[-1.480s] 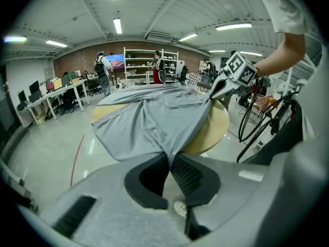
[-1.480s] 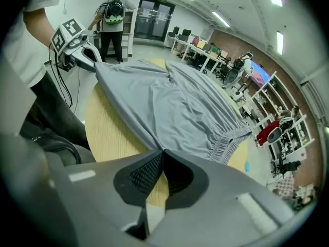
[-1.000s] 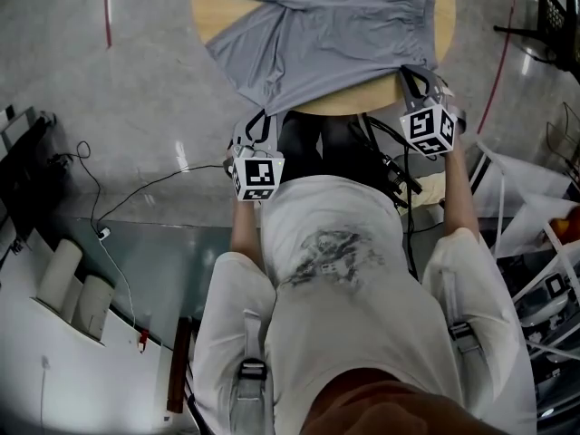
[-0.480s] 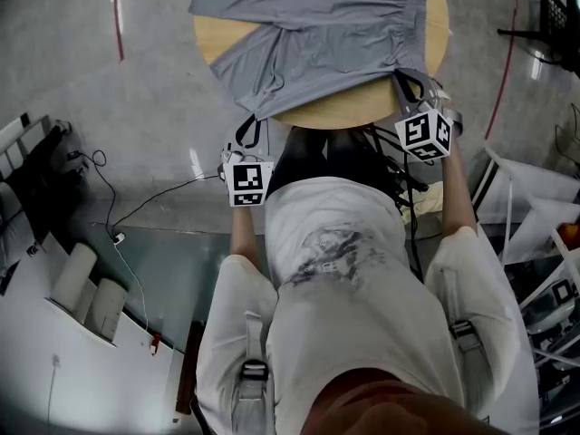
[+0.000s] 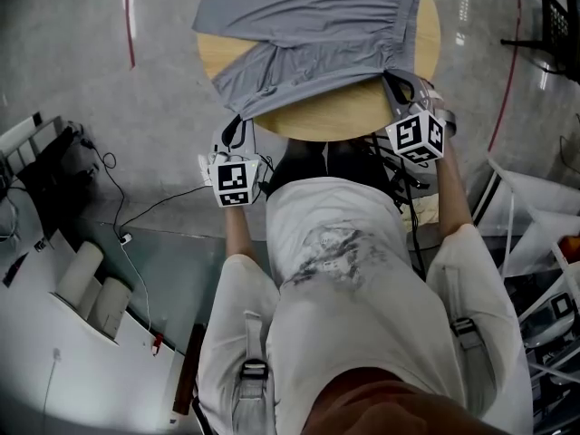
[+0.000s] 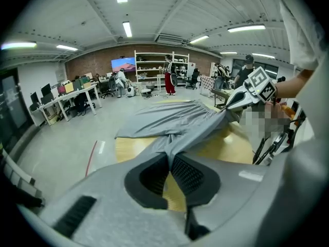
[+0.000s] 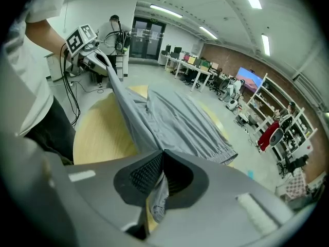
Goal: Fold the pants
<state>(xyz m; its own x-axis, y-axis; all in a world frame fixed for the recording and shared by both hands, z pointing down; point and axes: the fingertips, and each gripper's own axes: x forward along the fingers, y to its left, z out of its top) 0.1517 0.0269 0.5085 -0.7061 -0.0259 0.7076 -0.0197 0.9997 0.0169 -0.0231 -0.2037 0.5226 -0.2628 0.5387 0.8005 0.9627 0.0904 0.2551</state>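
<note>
Grey pants lie spread over a round wooden table. My left gripper is shut on a pant leg's end at the table's near left edge. My right gripper is shut on the cloth at the near right edge, by the gathered waistband. In the left gripper view the pads pinch a grey fold, and the pants stretch across to the right gripper. In the right gripper view the pads clamp cloth that hangs below them; the pants run to the left gripper.
Cables trail over the floor at the left, near white rolls. A white frame stands at the right. Beyond the table are desks, shelves and people at a distance.
Both grippers have risen with the near edge of the pants. The cloth that hung over the table's near rim is now lifted, and more bare wood shows there.
</note>
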